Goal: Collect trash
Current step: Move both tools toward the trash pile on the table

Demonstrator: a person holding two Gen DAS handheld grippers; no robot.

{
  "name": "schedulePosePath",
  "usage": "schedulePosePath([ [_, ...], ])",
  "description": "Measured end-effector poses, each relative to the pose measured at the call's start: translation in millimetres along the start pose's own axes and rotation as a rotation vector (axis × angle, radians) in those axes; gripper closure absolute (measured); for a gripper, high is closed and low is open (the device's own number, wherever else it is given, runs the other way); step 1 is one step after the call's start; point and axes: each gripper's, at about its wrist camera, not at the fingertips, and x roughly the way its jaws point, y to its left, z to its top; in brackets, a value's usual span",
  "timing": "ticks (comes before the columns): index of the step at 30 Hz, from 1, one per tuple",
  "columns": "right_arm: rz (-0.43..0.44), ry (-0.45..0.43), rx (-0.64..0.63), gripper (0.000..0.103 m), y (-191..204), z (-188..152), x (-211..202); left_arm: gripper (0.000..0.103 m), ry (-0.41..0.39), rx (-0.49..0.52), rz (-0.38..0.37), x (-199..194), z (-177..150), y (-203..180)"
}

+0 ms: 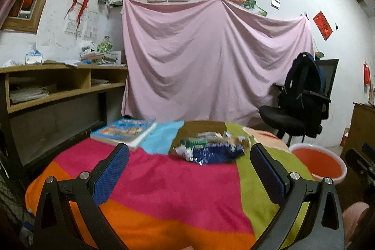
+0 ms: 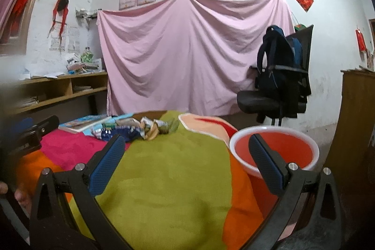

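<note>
A heap of crumpled wrappers and packets [image 1: 211, 148] lies on the far part of a table covered with a multicoloured cloth [image 1: 168, 182]; it also shows in the right wrist view [image 2: 138, 129]. A red basin with a white rim [image 1: 318, 162] stands off the table's right edge and shows in the right wrist view [image 2: 276, 149] too. My left gripper [image 1: 189, 170] is open and empty, held above the cloth short of the heap. My right gripper [image 2: 187, 162] is open and empty, over the green patch with the basin to its right.
A picture book [image 1: 124, 130] lies at the table's far left. A wooden shelf unit [image 1: 58, 83] stands on the left. A black office chair with a backpack [image 1: 302, 95] stands at the back right. A pink sheet [image 1: 211, 57] hangs on the wall.
</note>
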Motion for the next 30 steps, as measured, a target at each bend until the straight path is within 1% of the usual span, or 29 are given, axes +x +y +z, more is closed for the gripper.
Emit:
schedulePosePath([
  [7,0.026,-0.084,-0.028,0.000,-2.1,31.8,18.6,0.002,-0.049,0.032,0.015,24.4,25.7,3.2],
  [12,0.044,-0.140,-0.055,0.000,1.2,54.9,48.7,0.002,-0.061,0.016,0.014,52.0,38.2,4.6],
  [15,0.056,-0.152,-0.064,0.000,5.5,63.5,70.8,0.002,-0.063,0.011,0.018,70.7,45.7,6.1],
  [19,0.063,-0.135,-0.081,0.000,11.3,70.4,105.4,0.002,-0.053,0.012,0.029,98.4,55.9,7.5],
  [23,0.081,-0.103,-0.089,0.000,16.1,74.0,136.9,0.002,-0.008,0.014,0.045,130.0,61.5,10.7],
  [27,0.103,-0.034,-0.065,0.000,15.4,68.4,164.2,0.002,0.110,0.019,0.060,164.2,51.3,16.9],
  [30,0.140,0.037,-0.023,0.000,11.3,58.8,181.1,0.002,0.188,0.013,0.046,182.3,40.5,20.0],
])
